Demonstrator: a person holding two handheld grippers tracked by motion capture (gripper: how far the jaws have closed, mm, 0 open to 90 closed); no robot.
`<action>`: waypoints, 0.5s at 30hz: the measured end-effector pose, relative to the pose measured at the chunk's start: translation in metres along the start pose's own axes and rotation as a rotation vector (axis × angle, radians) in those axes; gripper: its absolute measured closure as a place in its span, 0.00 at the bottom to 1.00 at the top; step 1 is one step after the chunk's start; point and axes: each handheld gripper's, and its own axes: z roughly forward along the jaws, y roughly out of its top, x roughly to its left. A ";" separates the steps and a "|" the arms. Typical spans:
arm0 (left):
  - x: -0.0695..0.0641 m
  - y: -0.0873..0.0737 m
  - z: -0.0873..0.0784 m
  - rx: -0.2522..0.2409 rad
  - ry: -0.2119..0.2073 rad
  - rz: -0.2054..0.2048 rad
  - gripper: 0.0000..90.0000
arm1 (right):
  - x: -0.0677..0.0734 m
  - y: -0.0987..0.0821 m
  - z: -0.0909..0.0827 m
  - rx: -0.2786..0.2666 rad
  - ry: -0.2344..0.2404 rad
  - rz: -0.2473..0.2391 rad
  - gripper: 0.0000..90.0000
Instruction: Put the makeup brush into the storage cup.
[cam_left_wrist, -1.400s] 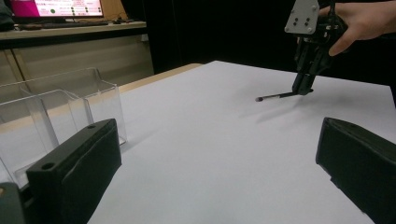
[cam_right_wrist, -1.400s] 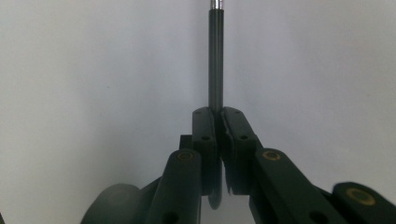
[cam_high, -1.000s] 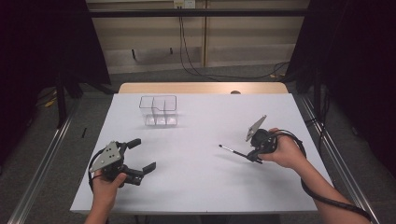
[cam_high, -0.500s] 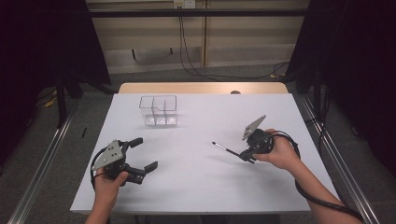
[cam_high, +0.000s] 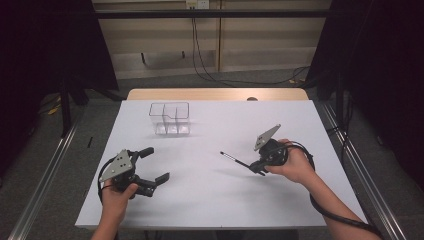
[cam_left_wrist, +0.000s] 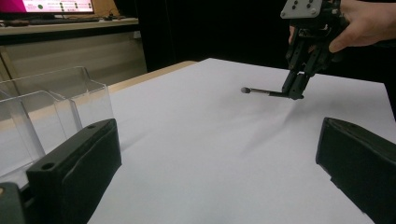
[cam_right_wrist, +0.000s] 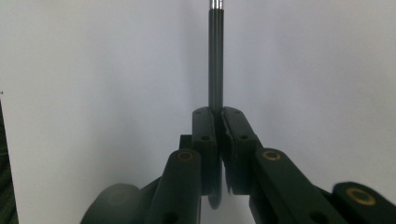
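Right gripper (cam_high: 257, 167) clamped on thin pen (cam_high: 235, 159) by its very end, mid-right of frame; could pivot, slip. Left gripper (cam_high: 151, 165) spread wide, empty, lower left.

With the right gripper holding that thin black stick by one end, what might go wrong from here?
1. The right gripper pinches the stick at its very end, so most of its length juts out unsupported; it may swivel or slip between the jaws.
2. The clear divided container has narrow compartments and stands well away across the table; a tilted stick could catch a rim or divider.
3. The left gripper rests open, far from the container, which could get pushed.
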 end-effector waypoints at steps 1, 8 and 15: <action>0.000 0.000 0.000 0.000 0.001 0.002 0.00 | 0.001 0.000 0.000 -0.011 0.004 0.002 0.94; 0.000 0.000 0.000 0.001 0.002 0.001 0.00 | 0.001 0.000 0.003 -0.086 0.015 0.020 0.94; 0.000 -0.001 -0.002 0.004 0.006 -0.001 0.00 | 0.002 -0.002 0.005 -0.164 0.020 0.042 0.94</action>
